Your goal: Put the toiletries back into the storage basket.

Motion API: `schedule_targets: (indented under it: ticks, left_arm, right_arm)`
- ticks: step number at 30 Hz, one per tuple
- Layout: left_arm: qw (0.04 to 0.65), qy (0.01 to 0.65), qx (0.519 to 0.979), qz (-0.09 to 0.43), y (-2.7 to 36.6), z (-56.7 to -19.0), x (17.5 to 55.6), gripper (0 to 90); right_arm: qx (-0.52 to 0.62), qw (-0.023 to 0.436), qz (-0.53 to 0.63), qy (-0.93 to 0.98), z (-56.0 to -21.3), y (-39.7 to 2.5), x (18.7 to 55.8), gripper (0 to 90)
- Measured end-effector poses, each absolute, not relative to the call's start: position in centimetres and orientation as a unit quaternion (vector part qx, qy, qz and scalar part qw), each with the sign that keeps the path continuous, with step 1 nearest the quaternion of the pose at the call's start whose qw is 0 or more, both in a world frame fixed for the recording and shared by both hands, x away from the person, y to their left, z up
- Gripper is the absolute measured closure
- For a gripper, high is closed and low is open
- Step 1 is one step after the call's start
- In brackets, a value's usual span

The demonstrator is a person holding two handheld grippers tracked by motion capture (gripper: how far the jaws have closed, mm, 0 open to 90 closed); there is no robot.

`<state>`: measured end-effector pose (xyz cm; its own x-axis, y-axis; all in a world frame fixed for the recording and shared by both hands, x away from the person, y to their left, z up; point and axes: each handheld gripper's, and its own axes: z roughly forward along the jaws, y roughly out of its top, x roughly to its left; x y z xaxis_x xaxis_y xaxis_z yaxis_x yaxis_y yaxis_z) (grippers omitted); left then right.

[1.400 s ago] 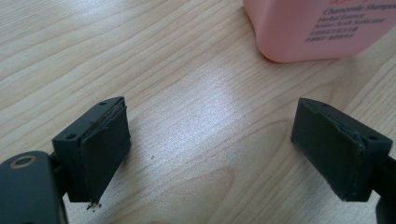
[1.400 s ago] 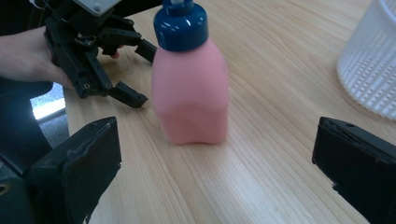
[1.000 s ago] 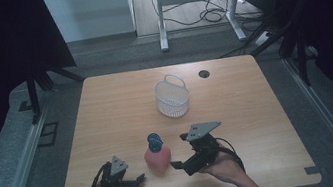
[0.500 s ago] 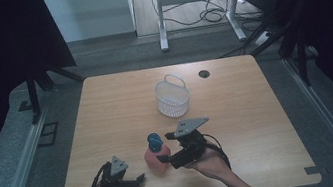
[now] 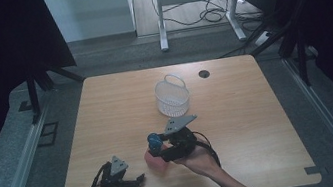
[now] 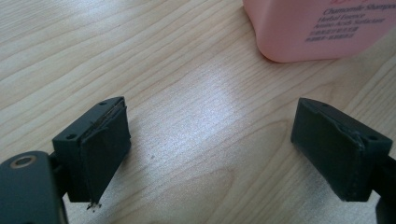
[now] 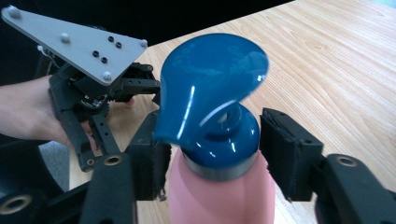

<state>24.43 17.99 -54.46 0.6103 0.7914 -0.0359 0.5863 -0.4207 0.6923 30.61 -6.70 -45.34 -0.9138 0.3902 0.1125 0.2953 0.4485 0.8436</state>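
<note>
Pink plastic pump bottle with blue dispenser head (image 7: 212, 121) being straddled at the neck by open right tongs (image 7: 212, 158), bottle being stood on wooden counter (image 5: 258, 109), left tongs (image 6: 210, 154) being held open just beside bottle base, white mesh basket (image 5: 172, 96) being kept well apart.

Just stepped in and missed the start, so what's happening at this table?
A person sits at a wooden table with a handheld gripper in each hand. The right gripper has its jaws on either side of the neck of a pink pump bottle with a blue pump head; a small gap shows on one side, so it is not clamped yet. The left gripper rests open near the table's front edge, beside the bottle's base. A white basket stands farther back, untouched.
</note>
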Motion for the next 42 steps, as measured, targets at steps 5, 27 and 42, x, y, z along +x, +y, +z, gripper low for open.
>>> schedule_targets:
  ticks: [5, 27, 42]
  left_arm:
    - [0.342, 0.415, 0.830, 0.150, 18.0, -54.5, 24.4, 11.4]
    - [0.341, 0.415, 0.830, 0.150, 18.0, -54.4, 24.4, 11.4]
    - [0.341, 0.414, 0.830, 0.150, 18.0, -54.5, 24.4, 11.4]
  right_arm:
    - [0.202, 0.064, 0.474, 0.854, -45.3, -6.3, 30.7, 49.4]
    - [0.196, 0.073, 0.468, 0.859, -43.2, -6.4, 30.6, 52.7]
    - [0.203, 0.087, 0.478, 0.850, -40.3, -7.9, 32.1, 52.7]
